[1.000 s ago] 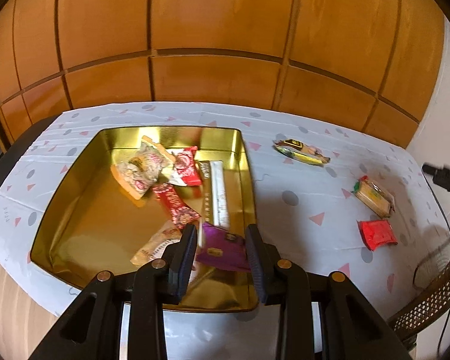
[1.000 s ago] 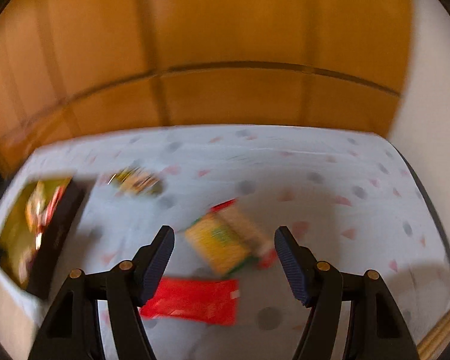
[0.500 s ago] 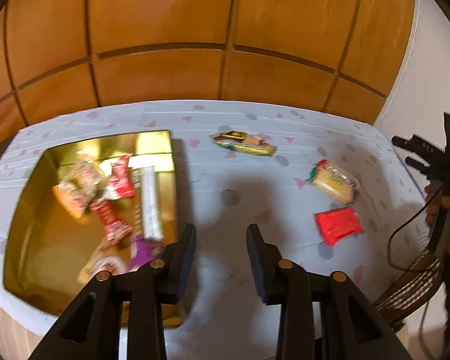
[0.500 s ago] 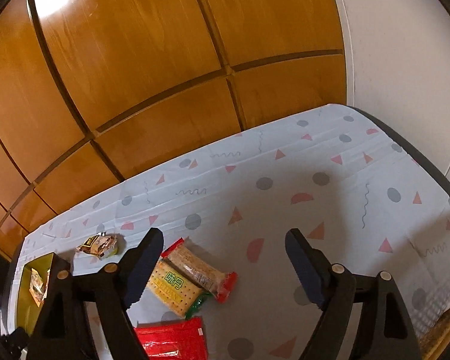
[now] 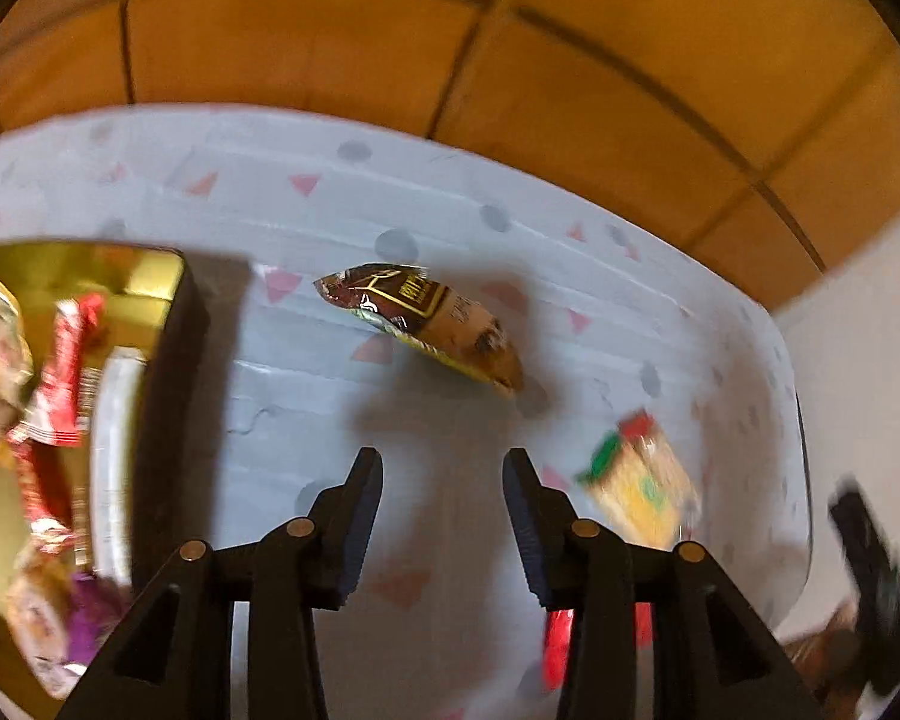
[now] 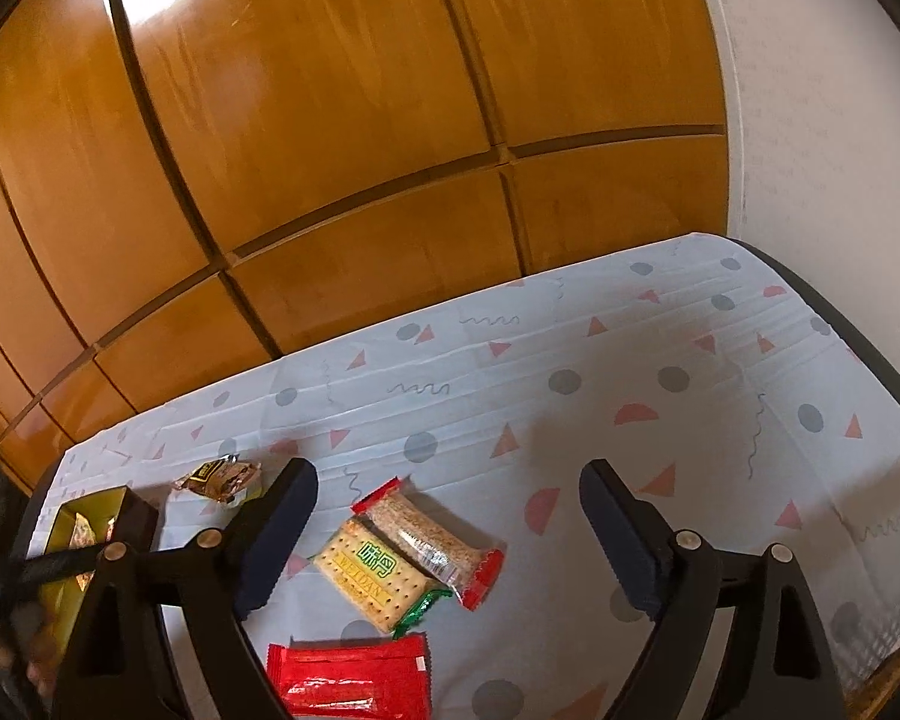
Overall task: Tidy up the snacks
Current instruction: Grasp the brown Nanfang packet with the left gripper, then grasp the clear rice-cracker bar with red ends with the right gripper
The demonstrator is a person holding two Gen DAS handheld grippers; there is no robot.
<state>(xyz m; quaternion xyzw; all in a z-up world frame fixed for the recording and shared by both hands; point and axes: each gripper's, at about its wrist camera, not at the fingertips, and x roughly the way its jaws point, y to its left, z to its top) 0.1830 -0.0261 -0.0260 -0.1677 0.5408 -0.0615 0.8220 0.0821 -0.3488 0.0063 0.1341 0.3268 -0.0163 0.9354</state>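
My left gripper (image 5: pixel 442 507) is open and empty above the patterned tablecloth. A brown snack packet (image 5: pixel 426 318) lies ahead of it, apart from the fingers. The gold tin (image 5: pixel 150 276) with several snacks stands to its left. A yellow cracker pack (image 5: pixel 642 489) lies to its right and a red packet (image 5: pixel 558 642) shows behind the right finger. My right gripper (image 6: pixel 450 534) is open and empty over the yellow cracker pack (image 6: pixel 375 576), a sesame bar (image 6: pixel 432 540) and the red packet (image 6: pixel 354 684). The brown packet (image 6: pixel 219 478) and the tin (image 6: pixel 90 510) lie far left.
Wooden wall panels (image 6: pixel 330 150) rise behind the table. A white wall (image 6: pixel 822 120) stands at the right. The table's dark edge (image 6: pixel 858 330) curves along the right side. The other gripper (image 5: pixel 870 570) shows blurred at the right of the left wrist view.
My left gripper has swung right, away from the tin and toward the brown packet. My right gripper has barely moved.
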